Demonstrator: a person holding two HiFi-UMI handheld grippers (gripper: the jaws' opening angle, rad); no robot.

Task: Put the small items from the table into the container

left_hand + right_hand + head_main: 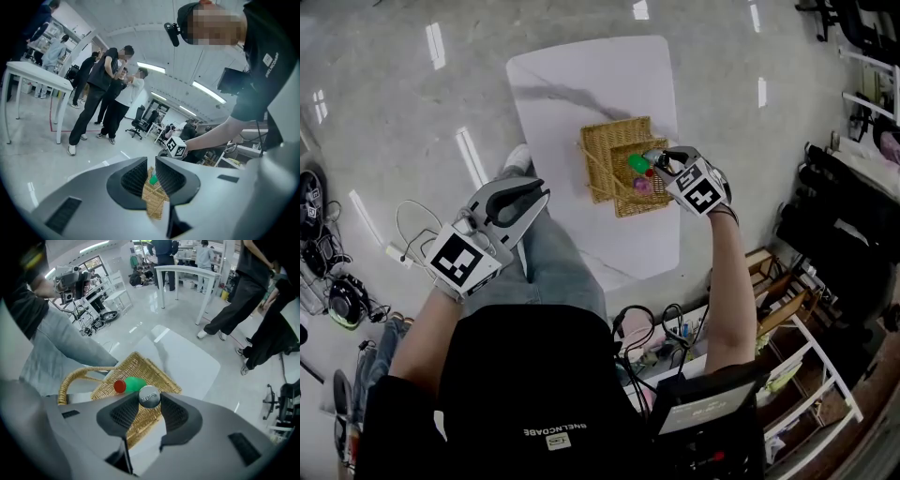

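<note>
right gripper (149, 405): clamped on a round silver disc (149, 396), aimed down over the wicker basket (151, 370), looks set for a straight drop
basket: mid worktop (581, 84), green piece (136, 383) and red piece (120, 386) inside
left gripper (151, 176): empty, jaws a crack apart, parked near-left, out of the way

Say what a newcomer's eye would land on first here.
The wicker basket on the white table, with a green piece and a red piece inside. Right above it, the right claw pinches a silver disc. The left claw hangs empty off the table, over the person's lap.
</note>
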